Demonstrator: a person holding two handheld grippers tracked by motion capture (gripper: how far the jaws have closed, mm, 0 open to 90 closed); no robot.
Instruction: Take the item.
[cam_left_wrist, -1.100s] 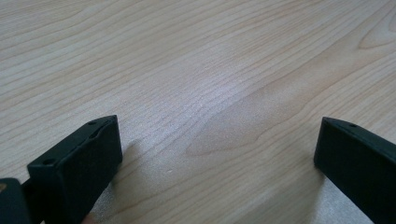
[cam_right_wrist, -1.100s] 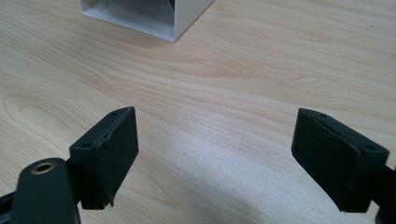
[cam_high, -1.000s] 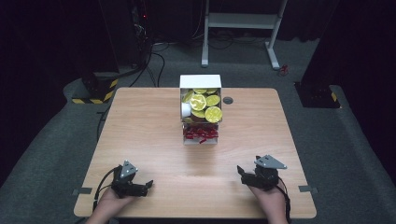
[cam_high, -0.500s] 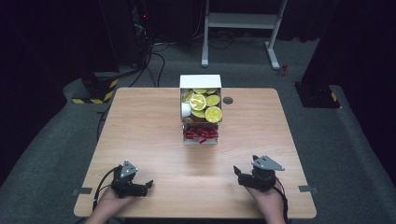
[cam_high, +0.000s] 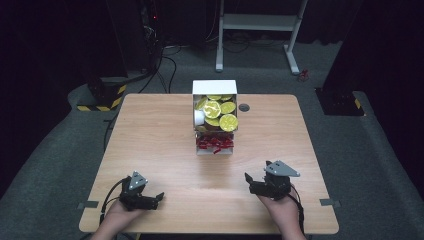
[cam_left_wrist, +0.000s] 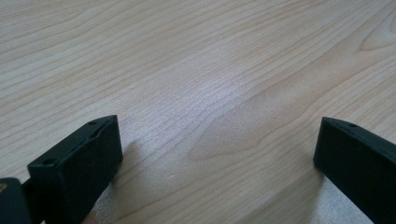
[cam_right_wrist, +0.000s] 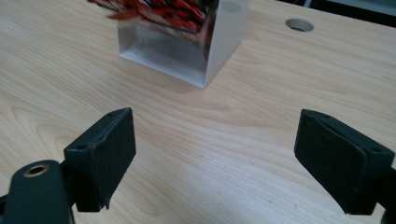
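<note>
Left gripper, near-left corner of the light wooden bench: jaws spread, empty. Right gripper, near-right: jaws spread, empty. White open-fronted box, far-edge centre: yellow-lidded cups above red packets.

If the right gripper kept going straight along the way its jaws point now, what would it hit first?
Probably the white box holding red packets: the right gripper, jaws open, has only bare table before the box's near face. Depth is uncertain.
</note>
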